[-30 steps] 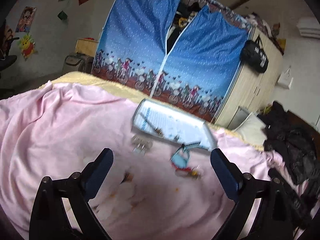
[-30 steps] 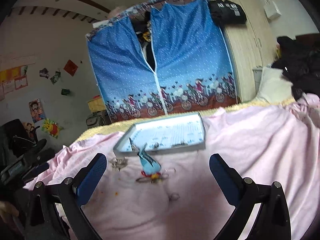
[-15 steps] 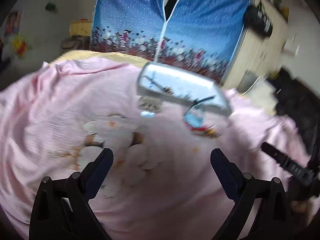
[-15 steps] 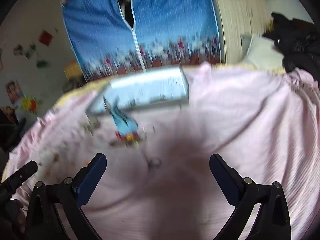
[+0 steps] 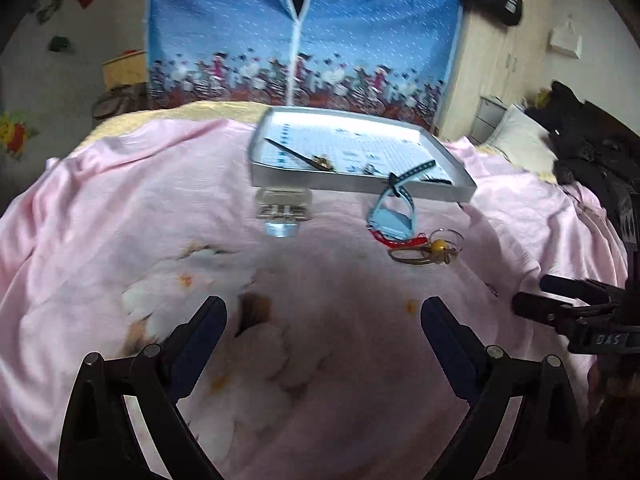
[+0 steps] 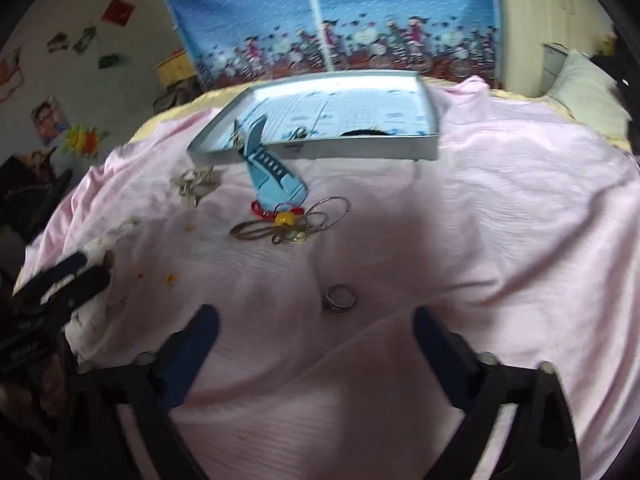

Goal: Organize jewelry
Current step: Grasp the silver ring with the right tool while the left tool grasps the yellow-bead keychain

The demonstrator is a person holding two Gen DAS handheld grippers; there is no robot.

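A shallow grey tray (image 5: 360, 186) (image 6: 320, 148) lies on the pink bedspread and holds a few small pieces. Leaning on its front edge is a light blue watch (image 5: 394, 220) (image 6: 276, 186). Beside the watch lie a red and yellow charm with wire hoops (image 5: 428, 246) (image 6: 288, 222). A silver clasp piece (image 5: 284, 214) (image 6: 196, 186) rests left of them. A ring (image 6: 340, 298) sits just ahead of my right gripper (image 6: 316, 326), which is open and empty. My left gripper (image 5: 324, 320) hangs open over the bedspread, short of all the items.
The pink bedspread (image 5: 100, 220) covers the bed. A blue fabric wardrobe (image 5: 300, 28) stands behind, with a wooden cabinet (image 5: 504, 60) to its right. A pillow (image 5: 520, 140) and dark clothes (image 5: 596, 160) lie at the right. The other gripper shows at each view's edge.
Both grippers have tilted down and moved closer to the bedspread. The tray and jewelry now look larger, and the ring has come up near the right gripper's fingers.
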